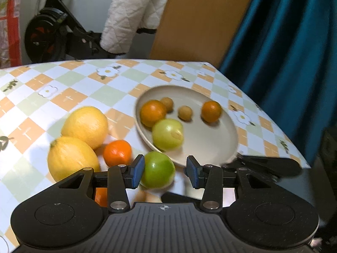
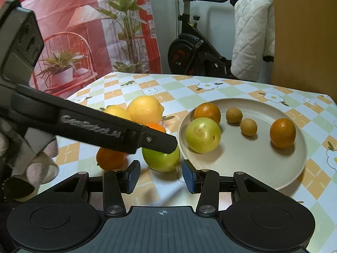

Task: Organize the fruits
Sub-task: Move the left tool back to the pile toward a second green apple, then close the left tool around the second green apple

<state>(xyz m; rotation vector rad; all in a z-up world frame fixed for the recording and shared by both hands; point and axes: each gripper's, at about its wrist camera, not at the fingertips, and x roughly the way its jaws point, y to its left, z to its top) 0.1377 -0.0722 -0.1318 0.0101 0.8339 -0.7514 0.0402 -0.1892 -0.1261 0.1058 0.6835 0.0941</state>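
A beige plate (image 1: 210,139) (image 2: 252,164) holds a pale green fruit (image 1: 167,134) (image 2: 202,135), two oranges (image 1: 152,112) (image 1: 211,111) and two small brown fruits (image 1: 185,112). On the tablecloth beside it lie a green fruit (image 1: 158,169) (image 2: 161,158), two lemons (image 1: 85,124) (image 1: 71,158) and small oranges (image 1: 117,152) (image 2: 110,158). My left gripper (image 1: 165,174) is open, its pads either side of the green fruit. My right gripper (image 2: 161,177) is open and empty, just in front of the same green fruit. The left gripper's arm (image 2: 94,124) crosses the right wrist view.
The table's far and right edges (image 1: 273,113) are close behind the plate. An exercise bike (image 1: 54,31), a white quilted cloth (image 1: 126,16), a wooden board (image 1: 202,21) and a blue curtain (image 1: 284,52) stand beyond the table.
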